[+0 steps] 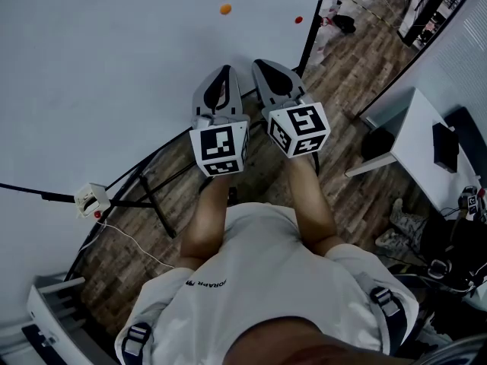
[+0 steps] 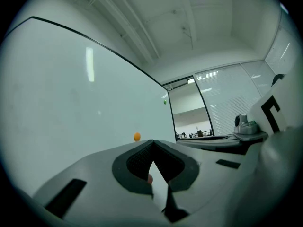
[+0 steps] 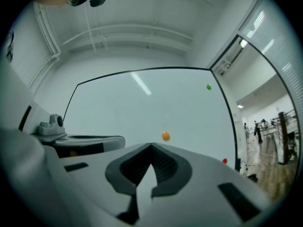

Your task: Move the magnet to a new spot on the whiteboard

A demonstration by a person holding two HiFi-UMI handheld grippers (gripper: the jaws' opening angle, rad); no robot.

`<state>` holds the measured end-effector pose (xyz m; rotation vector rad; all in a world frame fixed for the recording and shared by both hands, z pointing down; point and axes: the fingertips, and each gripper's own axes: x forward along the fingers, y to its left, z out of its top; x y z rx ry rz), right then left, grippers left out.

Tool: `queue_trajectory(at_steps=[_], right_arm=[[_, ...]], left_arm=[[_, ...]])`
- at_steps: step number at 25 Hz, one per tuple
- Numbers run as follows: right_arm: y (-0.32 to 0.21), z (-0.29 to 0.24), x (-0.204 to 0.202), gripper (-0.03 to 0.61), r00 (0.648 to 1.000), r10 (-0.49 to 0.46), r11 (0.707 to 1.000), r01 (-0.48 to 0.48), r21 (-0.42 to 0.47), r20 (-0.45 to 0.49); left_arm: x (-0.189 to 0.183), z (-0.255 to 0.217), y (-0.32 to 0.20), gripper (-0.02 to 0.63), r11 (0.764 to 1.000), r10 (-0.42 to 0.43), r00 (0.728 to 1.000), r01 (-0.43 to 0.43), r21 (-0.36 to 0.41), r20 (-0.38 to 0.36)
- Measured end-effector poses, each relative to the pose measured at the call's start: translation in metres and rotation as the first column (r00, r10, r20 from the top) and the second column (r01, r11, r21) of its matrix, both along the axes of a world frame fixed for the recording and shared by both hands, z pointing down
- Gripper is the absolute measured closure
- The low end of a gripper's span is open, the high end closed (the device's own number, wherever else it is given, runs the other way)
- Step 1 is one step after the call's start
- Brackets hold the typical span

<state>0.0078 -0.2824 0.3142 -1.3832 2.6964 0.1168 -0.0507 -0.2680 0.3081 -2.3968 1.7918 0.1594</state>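
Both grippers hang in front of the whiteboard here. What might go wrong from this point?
1. The left gripper and right gripper are both shut. Driven in like that, a tip would likely shove a magnet along the whiteboard rather than grasp it.
2. Three magnets sit on the board: orange magnet, red magnet, green magnet. The wrong one may get picked.
3. The red magnet lies close to the board's right frame, so a nudge might push it off.

Glossy whiteboard [image 1: 114,67], wood-plank floor [image 1: 358,67]
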Motion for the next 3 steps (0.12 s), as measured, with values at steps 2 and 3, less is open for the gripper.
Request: queue_trajectory(at_steps=[2, 3], right_arm=[[0.0017, -0.0004, 0.0019, 0.565, 1.000, 0.004, 1.000, -0.004, 0.001, 0.002], [0.0023, -0.0006, 0.0026, 0.565, 1.000, 0.005, 1.000, -0.005, 0.002, 0.003]], left_arm=[[0.0017, -0.0001, 0.0013, 0.611, 1.000, 0.002, 1.000, -0.002, 0.000, 0.004], [0.0023, -0.0003, 0.0018, 0.612, 1.000, 0.003, 1.000, -0.003, 0.001, 0.005]])
